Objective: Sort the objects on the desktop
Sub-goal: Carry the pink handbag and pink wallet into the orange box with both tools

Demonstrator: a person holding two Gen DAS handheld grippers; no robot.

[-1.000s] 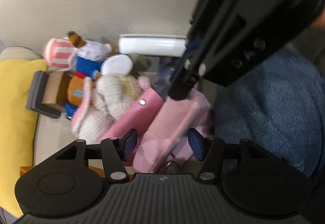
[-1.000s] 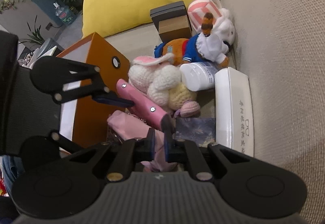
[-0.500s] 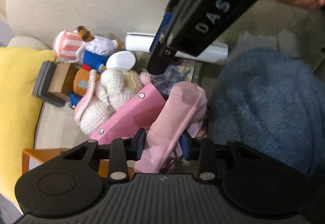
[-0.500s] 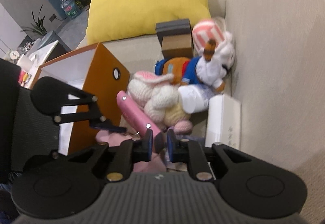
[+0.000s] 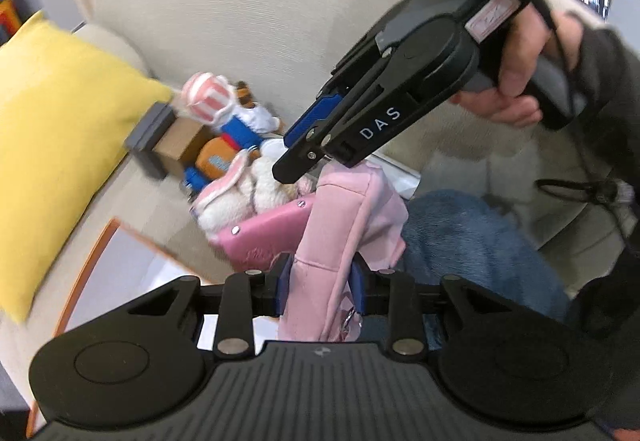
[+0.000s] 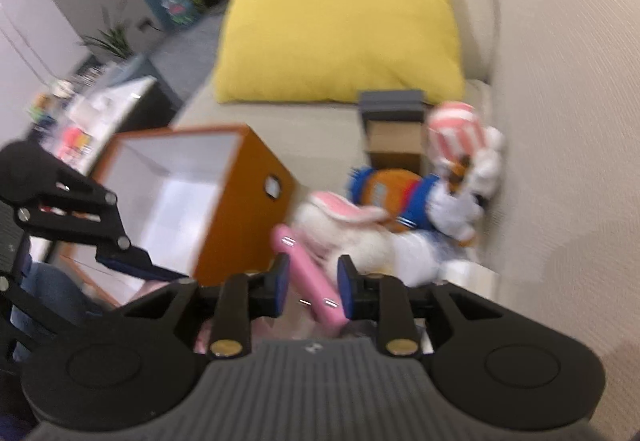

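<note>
A soft pink pouch [image 5: 344, 221] hangs lifted off the sofa, and my left gripper [image 5: 320, 281] is closing with its pads pressed on the fabric. A stiff pink case [image 5: 264, 241] with rivets lies under it against a crochet bunny [image 5: 240, 197]. My right gripper [image 5: 292, 161], held by a hand, hovers above the bunny and the pouch. In the right wrist view the right gripper [image 6: 312, 281] is opening. The pink case [image 6: 304, 269] shows in the gap, and the pads do not touch it.
An orange box [image 6: 240, 209] with a white inside stands open on the seat, left of the toys. A dressed plush toy [image 6: 440, 197], a small cardboard box [image 6: 394, 121] and a yellow pillow [image 6: 340, 21] lie along the sofa back. A blue fluffy blanket [image 5: 472, 249] lies to the right.
My left gripper has shut on the pink pouch and lifted it. My right gripper has opened, let go and risen away from the pile.
</note>
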